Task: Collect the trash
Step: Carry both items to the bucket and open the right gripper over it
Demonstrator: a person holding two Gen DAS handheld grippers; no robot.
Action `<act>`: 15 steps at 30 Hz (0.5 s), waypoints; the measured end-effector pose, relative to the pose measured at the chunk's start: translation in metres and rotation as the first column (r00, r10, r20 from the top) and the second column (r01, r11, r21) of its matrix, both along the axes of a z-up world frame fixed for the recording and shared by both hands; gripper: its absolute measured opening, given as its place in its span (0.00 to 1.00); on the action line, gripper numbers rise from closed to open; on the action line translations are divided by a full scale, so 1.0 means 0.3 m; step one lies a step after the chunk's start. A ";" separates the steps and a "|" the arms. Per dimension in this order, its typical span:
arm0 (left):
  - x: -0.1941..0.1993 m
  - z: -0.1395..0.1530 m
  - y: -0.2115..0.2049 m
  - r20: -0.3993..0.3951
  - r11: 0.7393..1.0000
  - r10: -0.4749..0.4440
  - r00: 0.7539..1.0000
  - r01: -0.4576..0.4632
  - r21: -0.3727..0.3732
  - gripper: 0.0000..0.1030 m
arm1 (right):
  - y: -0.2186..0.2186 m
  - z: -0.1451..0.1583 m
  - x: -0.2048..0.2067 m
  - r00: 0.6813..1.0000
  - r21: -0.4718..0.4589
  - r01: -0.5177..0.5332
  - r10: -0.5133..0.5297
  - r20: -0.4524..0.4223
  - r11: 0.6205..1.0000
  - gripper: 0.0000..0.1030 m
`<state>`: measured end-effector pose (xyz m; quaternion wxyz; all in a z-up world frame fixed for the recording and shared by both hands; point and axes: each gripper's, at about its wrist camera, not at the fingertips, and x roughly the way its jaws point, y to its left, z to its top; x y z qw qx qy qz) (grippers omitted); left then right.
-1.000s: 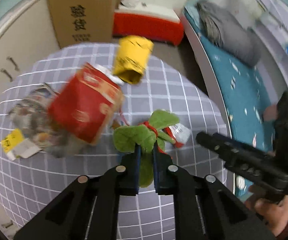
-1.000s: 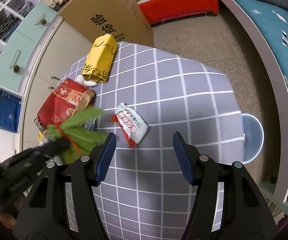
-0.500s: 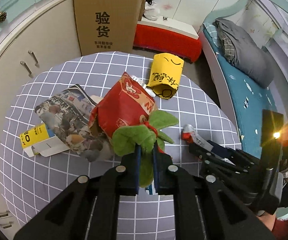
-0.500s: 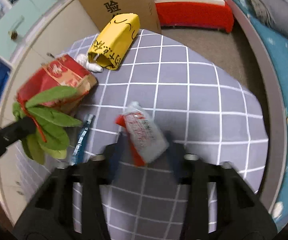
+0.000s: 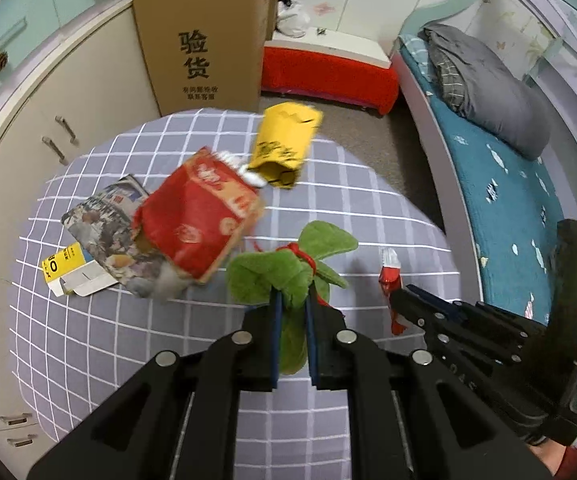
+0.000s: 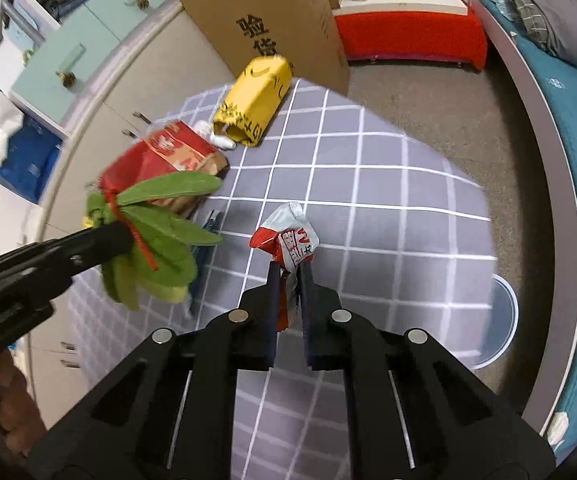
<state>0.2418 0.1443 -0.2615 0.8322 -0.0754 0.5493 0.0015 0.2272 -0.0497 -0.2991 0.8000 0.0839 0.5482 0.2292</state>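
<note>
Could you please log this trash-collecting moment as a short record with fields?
surface: table with checked grey cloth
left hand-held gripper: shut on the green leaf bundle tied with red string
right hand-held gripper: shut on the red and white snack wrapper
still on the table: red paper bag, yellow bag, newspaper, small yellow and white carton
beside the table: cardboard box, pale round bin on the floor
</note>
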 end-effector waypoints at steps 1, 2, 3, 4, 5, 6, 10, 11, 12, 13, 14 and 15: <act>-0.005 0.017 -0.023 0.005 1.000 -0.007 1.000 0.007 0.001 0.10 | -0.033 0.027 -0.014 1.000 0.008 0.007 -0.008 0.008 1.000 0.10; -0.011 0.040 -0.060 0.013 1.000 -0.018 1.000 0.018 0.001 0.10 | -0.069 0.052 -0.027 1.000 0.018 0.017 -0.017 0.015 1.000 0.10; -0.017 0.059 -0.093 0.020 1.000 -0.027 0.999 0.027 0.001 0.10 | -0.099 0.075 -0.039 0.999 0.023 0.026 -0.027 0.022 0.999 0.10; -0.020 0.072 -0.117 0.025 0.999 -0.034 0.999 0.034 0.001 0.10 | -0.134 0.096 -0.049 0.999 0.027 0.037 -0.038 0.030 0.999 0.10; -0.022 0.088 -0.148 0.031 0.999 -0.045 0.999 0.045 -0.002 0.10 | -0.170 0.117 -0.057 0.998 0.029 0.047 -0.049 0.037 0.998 0.10; -0.028 0.108 -0.193 0.038 0.998 -0.061 0.997 0.061 -0.008 0.10 | -0.215 0.140 -0.070 0.997 0.031 0.062 -0.063 0.045 0.998 0.10; -0.040 0.157 -0.365 0.058 0.992 -0.122 0.991 0.123 -0.014 0.10 | -0.376 0.208 -0.118 0.989 0.032 0.124 -0.126 0.075 0.992 0.10; -0.043 0.169 -0.425 0.062 0.989 -0.146 0.987 0.147 -0.012 0.10 | -0.428 0.223 -0.130 0.986 0.032 0.145 -0.147 0.082 0.989 0.10; -0.044 0.174 -0.463 0.063 0.987 -0.162 0.985 0.163 -0.010 0.10 | -0.463 0.233 -0.137 0.983 0.030 0.158 -0.160 0.089 0.987 0.10; -0.046 0.178 -0.511 0.061 0.983 -0.184 0.981 0.185 -0.005 0.10 | -0.517 0.248 -0.150 0.978 0.028 0.180 -0.182 0.099 0.983 0.10; -0.047 0.182 -0.555 0.057 0.979 -0.205 0.977 0.205 0.002 0.10 | -0.554 0.256 -0.158 0.974 0.027 0.197 -0.199 0.103 0.980 0.10; -0.051 0.186 -0.614 0.056 0.973 -0.230 0.972 0.229 0.009 0.10 | -0.592 0.262 -0.167 0.970 0.028 0.215 -0.216 0.107 0.976 0.10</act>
